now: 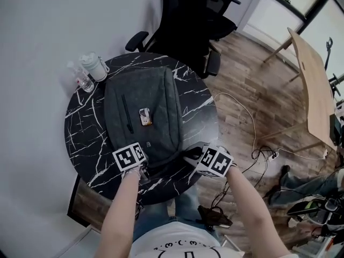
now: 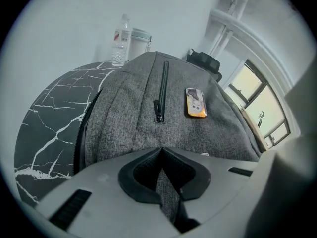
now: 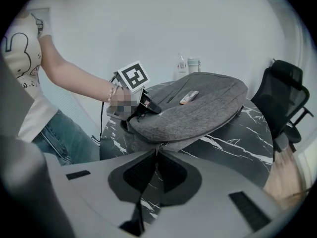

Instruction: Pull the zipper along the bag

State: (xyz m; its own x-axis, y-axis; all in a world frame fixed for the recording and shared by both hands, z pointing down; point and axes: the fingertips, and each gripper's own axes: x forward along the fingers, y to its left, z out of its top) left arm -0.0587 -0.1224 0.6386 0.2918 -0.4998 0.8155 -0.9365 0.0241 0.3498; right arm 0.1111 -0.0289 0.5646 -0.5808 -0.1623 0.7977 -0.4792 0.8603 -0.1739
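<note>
A grey backpack [image 1: 142,106] lies flat on the round black marble table [image 1: 86,138]. My left gripper [image 1: 144,169] is at the bag's near end and shut on a fold of its grey fabric [image 2: 166,182], which runs between the jaws. My right gripper [image 1: 191,155] is at the bag's near right edge. Its jaws meet at the tips on the zipper pull [image 3: 159,146] of the side zipper under the bag's [image 3: 198,110] rim. The left gripper [image 3: 151,108] also shows in the right gripper view, gripping the bag's end. A closed front-pocket zipper [image 2: 161,95] runs down the bag's top.
A small orange and white card-like item [image 1: 144,116] lies on the bag. A water bottle [image 1: 81,78] and a lidded jar [image 1: 95,67] stand at the table's far left. A black office chair [image 1: 188,20] is behind the table; cables [image 1: 252,144] and a wooden table [image 1: 314,85] are to the right.
</note>
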